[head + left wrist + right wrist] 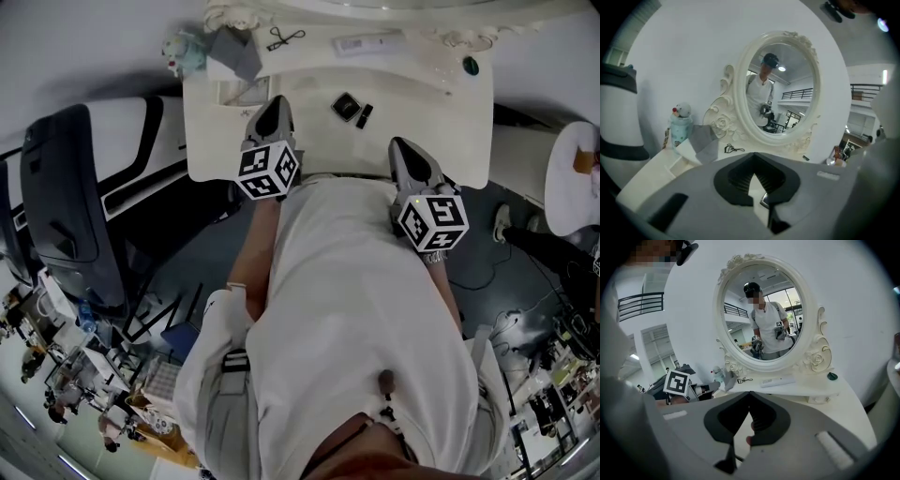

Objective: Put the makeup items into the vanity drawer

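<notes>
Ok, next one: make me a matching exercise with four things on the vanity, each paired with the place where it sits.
Things:
1. snowman-topped bottle
2. square black compact
3. long white case
4. round dark green item

Places:
A. right end of the raised shelf
B. lower desktop, in front of the shelf
C. left end, beside the grey cloth
D. middle of the shelf, below the mirror

Pairs: 1-C, 2-B, 3-D, 4-A

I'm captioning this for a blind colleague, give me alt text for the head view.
Seen from above, a person in a white shirt holds the left gripper and right gripper over a white vanity table. A square black case and a small black item lie between them.
</notes>
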Demonstrator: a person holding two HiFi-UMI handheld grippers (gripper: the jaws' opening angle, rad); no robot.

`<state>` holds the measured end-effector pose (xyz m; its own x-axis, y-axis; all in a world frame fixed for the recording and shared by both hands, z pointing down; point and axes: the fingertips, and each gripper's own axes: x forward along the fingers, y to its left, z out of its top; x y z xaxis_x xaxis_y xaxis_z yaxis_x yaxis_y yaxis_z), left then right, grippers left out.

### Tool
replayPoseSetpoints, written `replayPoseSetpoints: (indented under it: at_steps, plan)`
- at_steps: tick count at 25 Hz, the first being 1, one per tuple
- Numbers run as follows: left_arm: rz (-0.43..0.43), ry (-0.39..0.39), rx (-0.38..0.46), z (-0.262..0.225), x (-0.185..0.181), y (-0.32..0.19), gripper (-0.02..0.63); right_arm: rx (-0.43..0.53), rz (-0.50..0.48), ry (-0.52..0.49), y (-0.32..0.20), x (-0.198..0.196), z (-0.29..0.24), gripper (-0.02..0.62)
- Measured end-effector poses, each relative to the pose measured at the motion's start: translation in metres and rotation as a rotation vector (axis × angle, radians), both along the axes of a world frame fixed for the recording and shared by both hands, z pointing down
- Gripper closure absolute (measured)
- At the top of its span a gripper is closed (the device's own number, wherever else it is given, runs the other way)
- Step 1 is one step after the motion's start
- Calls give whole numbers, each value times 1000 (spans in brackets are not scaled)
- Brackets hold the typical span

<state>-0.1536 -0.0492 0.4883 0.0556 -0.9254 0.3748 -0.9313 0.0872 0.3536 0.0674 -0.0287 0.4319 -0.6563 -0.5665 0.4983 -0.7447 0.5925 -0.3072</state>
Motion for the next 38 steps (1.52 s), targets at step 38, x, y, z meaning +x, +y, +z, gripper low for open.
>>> replayPoseSetpoints:
  at_steps: [38]
  plan:
    - [517,-75,138,-73,160,35,604,105,101,-75,7,27,-24,591]
